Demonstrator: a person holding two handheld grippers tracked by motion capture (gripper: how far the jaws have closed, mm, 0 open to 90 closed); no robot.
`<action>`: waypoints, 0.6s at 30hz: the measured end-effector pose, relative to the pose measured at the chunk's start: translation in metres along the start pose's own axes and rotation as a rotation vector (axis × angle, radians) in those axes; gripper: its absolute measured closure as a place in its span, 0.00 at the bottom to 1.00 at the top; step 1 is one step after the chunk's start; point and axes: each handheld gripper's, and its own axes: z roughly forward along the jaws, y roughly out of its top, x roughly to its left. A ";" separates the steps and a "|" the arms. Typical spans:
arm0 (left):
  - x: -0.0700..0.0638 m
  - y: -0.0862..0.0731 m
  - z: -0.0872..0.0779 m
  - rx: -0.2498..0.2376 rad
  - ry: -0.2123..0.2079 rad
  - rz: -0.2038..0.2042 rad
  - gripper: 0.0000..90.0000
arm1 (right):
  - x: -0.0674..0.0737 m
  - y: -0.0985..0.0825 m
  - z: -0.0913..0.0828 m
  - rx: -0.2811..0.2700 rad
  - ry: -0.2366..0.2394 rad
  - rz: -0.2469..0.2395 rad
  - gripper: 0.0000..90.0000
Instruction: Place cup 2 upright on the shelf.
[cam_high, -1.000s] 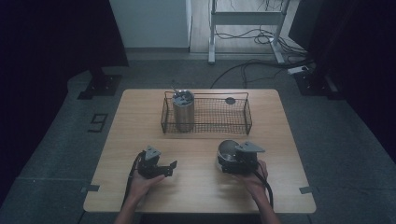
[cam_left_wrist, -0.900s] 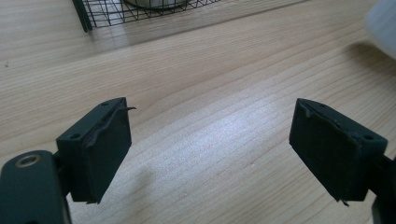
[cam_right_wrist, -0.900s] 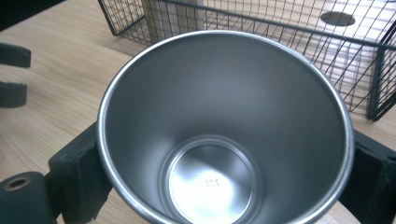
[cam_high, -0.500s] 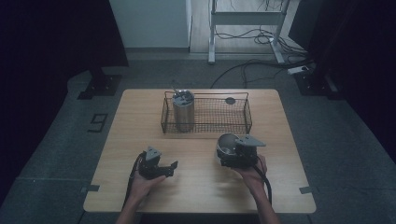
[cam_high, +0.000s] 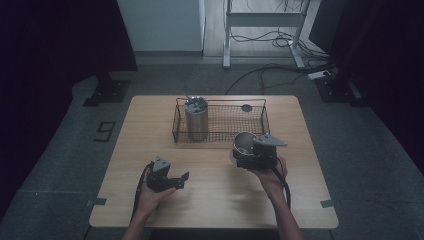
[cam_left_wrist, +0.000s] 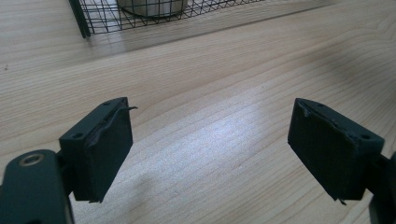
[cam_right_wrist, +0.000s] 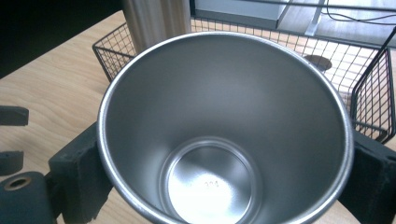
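Near the front edge of the one wooden table (cam_high: 215, 205): two hand-held grippers, well apart. Left gripper (cam_high: 182, 181): jaws spread wide, nothing between them, only bare wood below. Right gripper (cam_high: 250, 159): pinching one empty steel cup (cam_right_wrist: 224, 126) on two sides, open mouth turned toward its camera, just in front of the wire basket (cam_high: 225, 137). One basket, at the far middle of the table. Inside it, at the left end, a second steel cup (cam_high: 196, 120), upright, with something thin sticking out; toward the far right, one small dark disc (cam_high: 246, 107). Counted: two cups, one basket, one disc.
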 end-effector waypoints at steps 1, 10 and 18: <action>0.000 0.000 0.000 0.001 0.000 0.001 0.16 | 0.000 0.002 0.000 0.000 0.000 -0.001 0.08; -0.004 -0.001 0.003 0.014 -0.009 0.014 0.16 | 0.002 0.018 0.003 -0.010 0.022 0.007 0.08; -0.005 -0.001 0.003 0.007 0.002 0.024 0.16 | -0.002 0.032 0.005 -0.013 0.032 0.011 0.08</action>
